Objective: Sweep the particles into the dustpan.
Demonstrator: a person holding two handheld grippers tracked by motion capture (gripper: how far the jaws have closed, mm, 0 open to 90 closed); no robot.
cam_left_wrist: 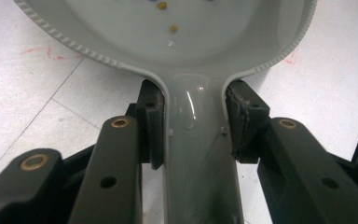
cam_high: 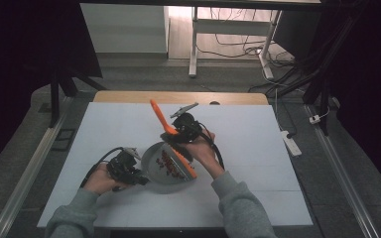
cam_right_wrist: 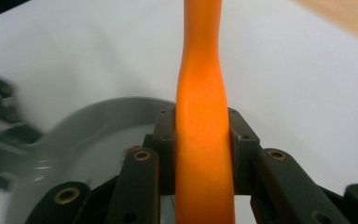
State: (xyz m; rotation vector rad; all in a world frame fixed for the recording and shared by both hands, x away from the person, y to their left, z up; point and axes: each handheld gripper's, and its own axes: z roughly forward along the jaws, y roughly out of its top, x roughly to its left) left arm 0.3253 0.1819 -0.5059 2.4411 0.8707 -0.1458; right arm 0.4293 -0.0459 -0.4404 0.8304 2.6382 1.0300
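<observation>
- Pan (cam_high: 155,167) sits on the white desk (cam_high: 258,148) in front of you; it is grey, with small dark reddish bits (cam_high: 168,163) lying inside it.
- Your left hand-held gripper (cam_left_wrist: 193,123) is clenched on the pan's handle (cam_left_wrist: 198,154), one pad pressing each side, close to where the handle meets the bowl.
- Your right hand-held gripper (cam_right_wrist: 201,140) grasps the orange spatula (cam_high: 171,136) by its handle, with the blade end down over the pan and the handle tip pointing up and away.
</observation>
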